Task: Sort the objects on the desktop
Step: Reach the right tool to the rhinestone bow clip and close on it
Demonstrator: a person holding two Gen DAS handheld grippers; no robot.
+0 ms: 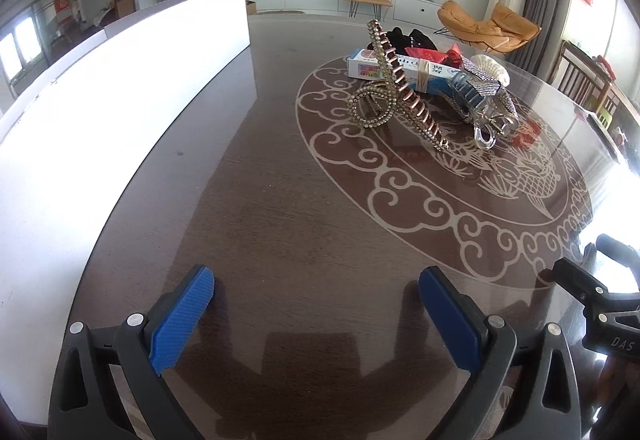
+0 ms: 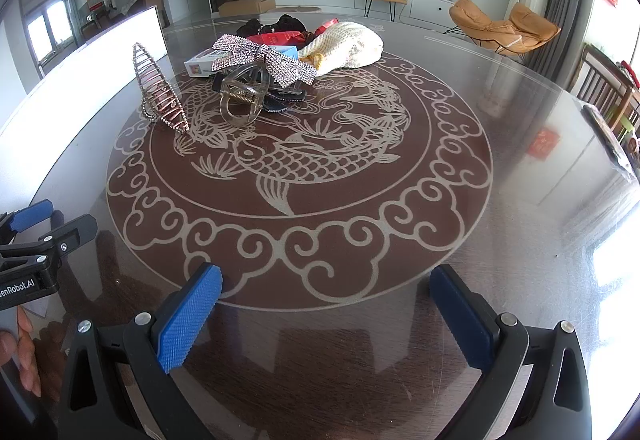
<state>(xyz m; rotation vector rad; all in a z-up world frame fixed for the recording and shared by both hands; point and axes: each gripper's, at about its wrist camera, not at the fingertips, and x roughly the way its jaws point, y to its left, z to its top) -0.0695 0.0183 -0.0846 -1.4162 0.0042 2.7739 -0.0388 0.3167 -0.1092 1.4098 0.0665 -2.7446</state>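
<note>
Two grippers low over the dark table [image 2: 500,160], both spread wide and empty: left gripper [image 1: 316,314], right gripper [image 2: 326,314] | beyond them, well apart, a gold hair claw [image 1: 394,88] on the fish pattern | just behind it a clear claw [image 2: 242,96], glittery bow [image 2: 264,60], blue-white box [image 1: 400,70] | farthest, a cream knitted pouch [image 2: 348,44]

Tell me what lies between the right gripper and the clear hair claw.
Nothing: in the right wrist view only bare table with its carp inlay separates the open right gripper from the clear hair claw.
</note>
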